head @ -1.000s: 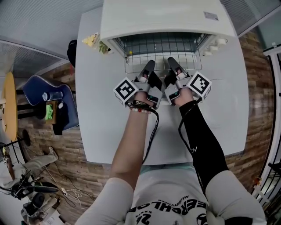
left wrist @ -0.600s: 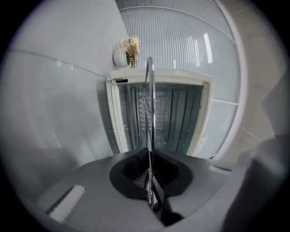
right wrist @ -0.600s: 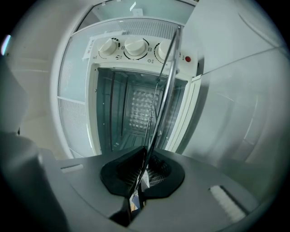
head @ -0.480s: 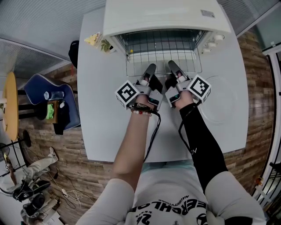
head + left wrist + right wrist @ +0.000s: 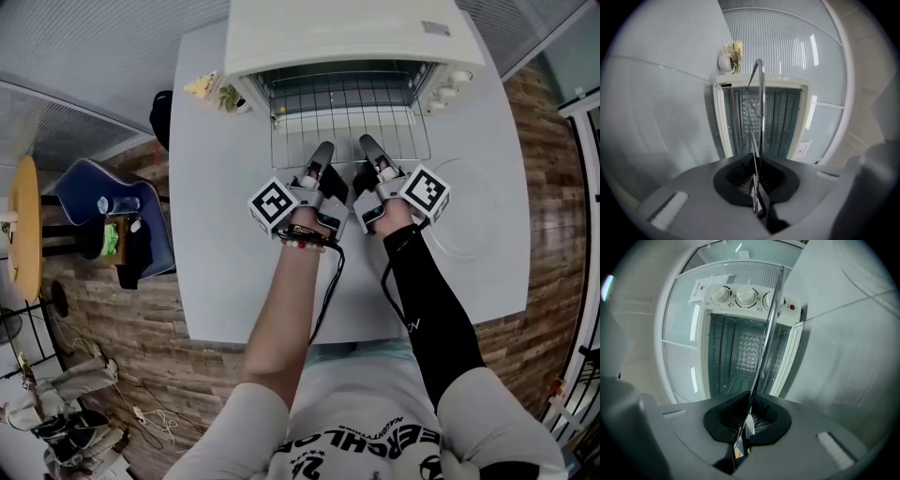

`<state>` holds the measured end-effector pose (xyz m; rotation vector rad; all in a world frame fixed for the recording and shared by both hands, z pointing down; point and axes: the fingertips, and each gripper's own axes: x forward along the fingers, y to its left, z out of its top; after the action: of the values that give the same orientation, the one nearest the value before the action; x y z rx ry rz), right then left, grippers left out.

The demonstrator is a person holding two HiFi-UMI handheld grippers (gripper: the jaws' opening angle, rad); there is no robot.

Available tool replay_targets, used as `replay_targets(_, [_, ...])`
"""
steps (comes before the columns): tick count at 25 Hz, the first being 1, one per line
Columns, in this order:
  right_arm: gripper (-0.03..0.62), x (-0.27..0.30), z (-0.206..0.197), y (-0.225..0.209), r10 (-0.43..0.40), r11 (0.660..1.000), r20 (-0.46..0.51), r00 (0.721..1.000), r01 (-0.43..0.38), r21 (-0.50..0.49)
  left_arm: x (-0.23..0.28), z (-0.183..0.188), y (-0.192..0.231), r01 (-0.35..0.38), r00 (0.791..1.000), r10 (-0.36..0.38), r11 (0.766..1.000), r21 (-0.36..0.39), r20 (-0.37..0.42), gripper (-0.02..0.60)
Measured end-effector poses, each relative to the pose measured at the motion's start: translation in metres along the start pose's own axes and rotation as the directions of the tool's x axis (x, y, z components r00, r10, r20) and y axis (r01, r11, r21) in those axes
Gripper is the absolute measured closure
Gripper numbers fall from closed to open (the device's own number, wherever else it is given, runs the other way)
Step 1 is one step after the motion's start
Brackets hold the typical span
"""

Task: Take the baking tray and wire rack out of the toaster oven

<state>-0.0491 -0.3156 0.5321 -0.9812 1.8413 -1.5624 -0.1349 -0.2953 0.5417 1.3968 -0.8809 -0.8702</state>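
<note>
In the head view the wire rack (image 5: 349,131) sticks partly out of the open white toaster oven (image 5: 347,33) above the white table. My left gripper (image 5: 324,152) is shut on the rack's front edge left of centre, and my right gripper (image 5: 367,145) is shut on it right of centre. Both gripper views show the rack edge-on as a thin wire (image 5: 760,108) (image 5: 765,343) running from the closed jaws (image 5: 757,185) (image 5: 744,423) into the oven's mouth (image 5: 761,124) (image 5: 740,357). No view shows the baking tray.
The oven's knobs (image 5: 740,295) sit on its right side. A small yellow and green ornament (image 5: 212,90) stands by the oven's left corner. A faint round shape (image 5: 469,220) lies on the table (image 5: 225,244) to the right. A blue chair (image 5: 103,211) is on the floor at left.
The rack has come a little further out of the oven towards me, with both grippers still shut on its front edge.
</note>
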Motion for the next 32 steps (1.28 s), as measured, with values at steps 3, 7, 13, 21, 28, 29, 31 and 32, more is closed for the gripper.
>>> replay_targets(3, [0.589, -0.006, -0.002, -0.001, -0.011, 1.000, 0.006, 1.000, 0.011, 0.003, -0.004, -0.003, -0.001, 0.002, 1.000, -0.002, 1.000, 0.012, -0.004, 0.526])
replay_targets(7, [0.588, -0.010, -0.005, 0.004, 0.014, 1.000, 0.003, 1.000, -0.014, 0.008, -0.010, -0.006, -0.004, 0.006, 1.000, -0.006, 1.000, 0.005, 0.006, 0.526])
replay_targets(13, [0.588, -0.021, -0.008, 0.003, 0.000, 1.000, -0.017, 1.000, 0.000, -0.002, -0.017, -0.012, -0.008, 0.042, 0.999, -0.042, 0.999, 0.001, 0.029, 0.525])
replay_targets(21, [0.589, -0.039, -0.013, 0.005, -0.017, 1.000, -0.043, 0.999, 0.017, 0.014, -0.032, -0.025, -0.013, 0.048, 0.997, -0.048, 0.999, 0.013, 0.061, 0.526])
replay_targets(28, [0.591, -0.053, -0.022, 0.019, 0.050, 0.999, -0.068, 0.996, -0.049, 0.018, -0.048, -0.036, -0.021, 0.036, 0.996, -0.040, 0.998, 0.056, 0.074, 0.525])
replay_targets(29, [0.591, -0.058, -0.022, 0.020, 0.051, 0.999, -0.070, 0.996, -0.050, 0.019, -0.050, -0.040, -0.021, 0.033, 0.996, -0.037, 0.998, 0.054, 0.075, 0.526])
replay_targets(31, [0.591, -0.068, -0.023, 0.021, 0.053, 0.999, -0.075, 0.996, -0.052, 0.014, -0.056, -0.048, -0.023, 0.034, 0.996, -0.038, 0.998, 0.051, 0.080, 0.526])
replay_targets(32, [0.591, -0.072, -0.023, 0.022, 0.048, 0.999, -0.077, 0.996, -0.047, 0.012, -0.058, -0.051, -0.025, 0.038, 0.996, -0.041, 0.998, 0.049, 0.083, 0.526])
